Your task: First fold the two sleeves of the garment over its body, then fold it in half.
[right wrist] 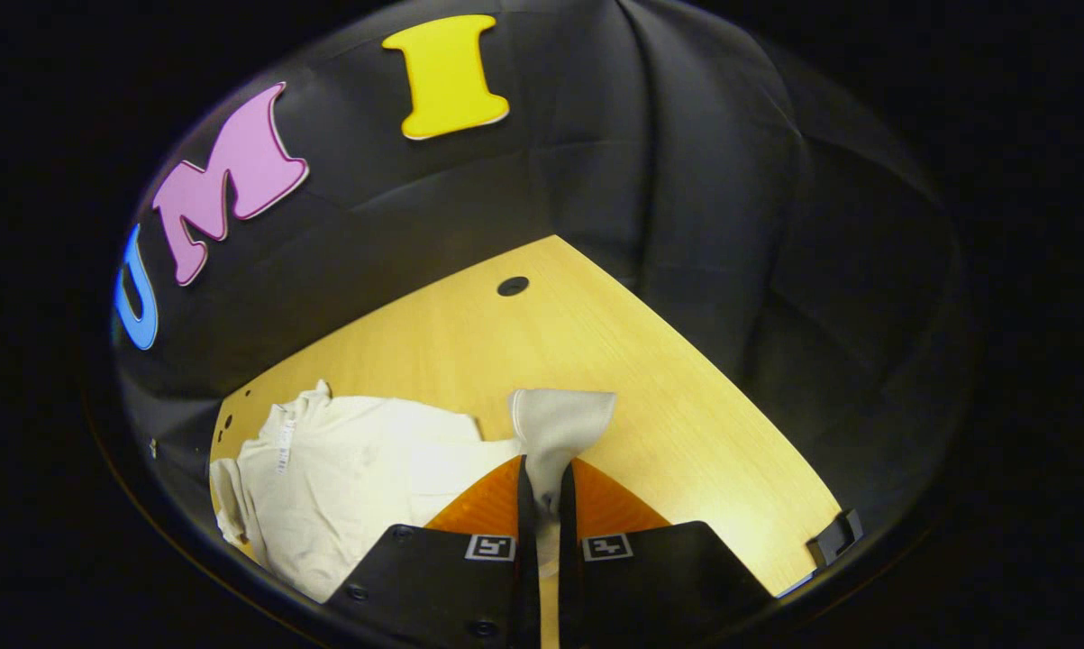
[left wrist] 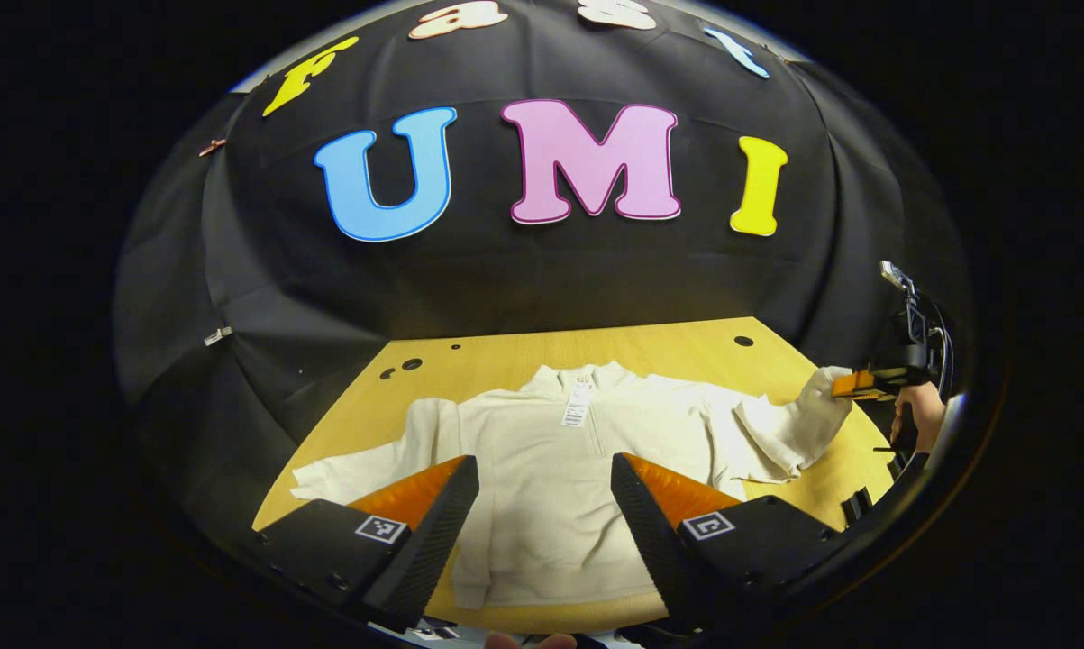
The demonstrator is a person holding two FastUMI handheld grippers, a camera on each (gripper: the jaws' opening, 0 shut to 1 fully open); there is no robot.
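The right gripper (right wrist: 542,491) pinches the cuff of one sleeve (right wrist: 560,424) near the table's (right wrist: 668,388) right edge, ready to fold it over the sweater (left wrist: 551,487) lying mid-table, while the left gripper (left wrist: 544,487) hovers open.

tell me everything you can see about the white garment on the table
The garment is a cream, fleece-looking pullover with a high collar, short front zip and a tag at the neck. It lies flat, front up, on the wooden table. One sleeve lies spread out; the other sleeve is lifted, its cuff pinched between the right gripper fingers.
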